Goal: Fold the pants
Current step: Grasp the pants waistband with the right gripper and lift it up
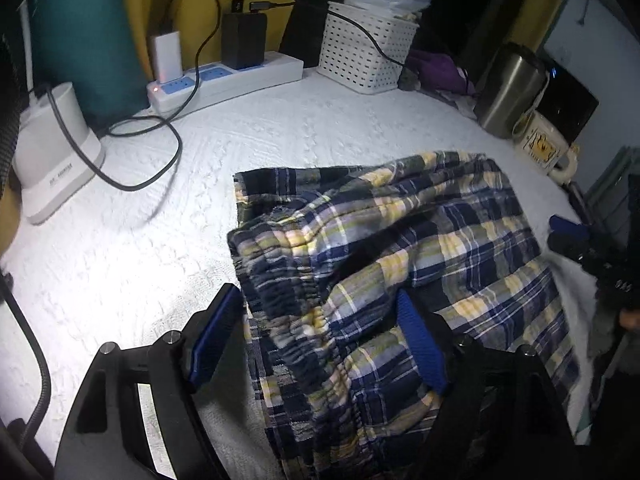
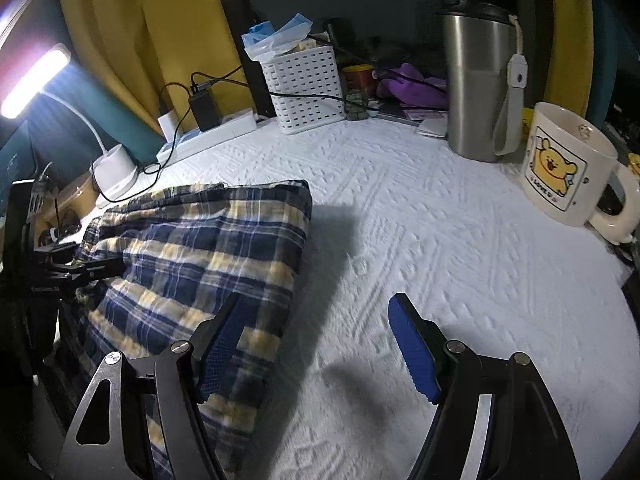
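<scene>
Your L gripper (image 1: 320, 320) points steeply down over the plaid pants (image 1: 400, 240), jaws wide. The bunched waistband sits between the blue pads (image 1: 420, 344), but they aren't pressing on it; the left pad is clear over the white cloth (image 1: 160, 240), the right pad lies on the fabric. Your R gripper (image 2: 316, 336) is also angled down, jaws wide, nothing held: its left pad is over the pants' (image 2: 200, 248) right edge, its right pad over bare cloth.

Pants lie folded in a thick bundle w/ the far edge running roughly straight across, toward the near-left part of the cloth in the R view.

Room: open white cloth (image 2: 400, 220) to the right of the pants and beyond them. Back edge is crowded w/ power strip (image 1: 224, 80), white basket (image 1: 366, 48) and steel tumbler (image 2: 478, 80). Mug (image 2: 568, 168) at the right edge, lamp base (image 1: 52, 152) at the left edge w/ a black cable (image 1: 160, 152) looping onto the cloth near the pants' far-left corner
</scene>
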Action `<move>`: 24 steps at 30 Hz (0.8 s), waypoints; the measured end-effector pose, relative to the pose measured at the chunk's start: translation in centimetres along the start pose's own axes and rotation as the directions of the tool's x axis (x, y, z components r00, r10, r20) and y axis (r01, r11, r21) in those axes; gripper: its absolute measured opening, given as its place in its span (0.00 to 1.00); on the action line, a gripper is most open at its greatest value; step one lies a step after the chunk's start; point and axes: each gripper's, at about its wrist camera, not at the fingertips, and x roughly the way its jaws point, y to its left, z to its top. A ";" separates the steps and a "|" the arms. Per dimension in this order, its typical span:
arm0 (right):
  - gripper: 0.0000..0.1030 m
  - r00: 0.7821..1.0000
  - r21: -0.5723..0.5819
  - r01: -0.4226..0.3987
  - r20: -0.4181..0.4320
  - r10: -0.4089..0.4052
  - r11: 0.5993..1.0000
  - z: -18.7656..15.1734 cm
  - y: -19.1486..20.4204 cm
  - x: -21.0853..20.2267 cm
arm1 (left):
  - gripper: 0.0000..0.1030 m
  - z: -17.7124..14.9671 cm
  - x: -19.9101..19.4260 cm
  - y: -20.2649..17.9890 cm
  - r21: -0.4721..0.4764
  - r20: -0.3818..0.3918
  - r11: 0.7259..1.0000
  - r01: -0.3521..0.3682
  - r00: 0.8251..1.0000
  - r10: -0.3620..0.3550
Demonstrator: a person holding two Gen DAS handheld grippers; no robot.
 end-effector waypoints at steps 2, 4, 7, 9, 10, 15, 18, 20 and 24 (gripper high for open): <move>0.73 1.000 0.000 -0.008 -0.007 0.008 1.000 0.1 0.1 0.4 | 0.77 -0.2 0.0 -0.4 0.010 0.012 1.000 -0.021 1.000 0.021; 0.73 1.000 0.000 -0.007 -0.012 0.007 1.000 0.1 0.1 0.7 | 0.77 -0.3 0.0 -0.8 0.041 0.002 0.998 -0.050 0.999 0.049; 0.73 1.000 -0.002 -0.011 -0.011 0.011 1.000 0.2 0.1 0.8 | 0.77 -0.1 -0.4 -0.1 0.019 -0.010 0.999 -0.049 0.999 0.049; 0.73 1.000 -0.001 -0.011 -0.013 0.011 1.000 0.1 0.0 1.0 | 0.79 -0.1 -0.7 0.6 -0.008 -0.012 0.999 -0.037 0.999 0.036; 0.73 1.000 0.000 -0.011 -0.012 0.011 1.000 0.1 0.0 1.1 | 0.79 -0.1 -0.6 0.6 -0.010 -0.011 0.999 -0.031 0.999 0.031; 0.73 1.000 0.003 -0.016 -0.018 0.016 1.000 0.2 0.0 1.7 | 0.91 0.0 0.5 -1.2 0.040 -0.019 0.997 -0.066 0.998 0.067; 0.73 1.000 0.001 -0.022 -0.019 0.022 1.000 0.3 0.1 1.8 | 0.91 0.4 0.5 -1.6 0.035 -0.029 0.999 0.028 0.999 -0.027; 0.73 0.999 0.004 -0.026 -0.024 0.026 1.000 0.3 0.1 2.0 | 0.90 0.3 0.7 -2.3 0.061 -0.034 0.997 0.050 0.998 -0.048; 0.73 0.999 0.019 -0.043 -0.028 0.044 0.999 0.5 -0.1 2.2 | 0.78 0.4 0.8 -2.7 0.098 -0.019 0.995 0.025 1.000 -0.023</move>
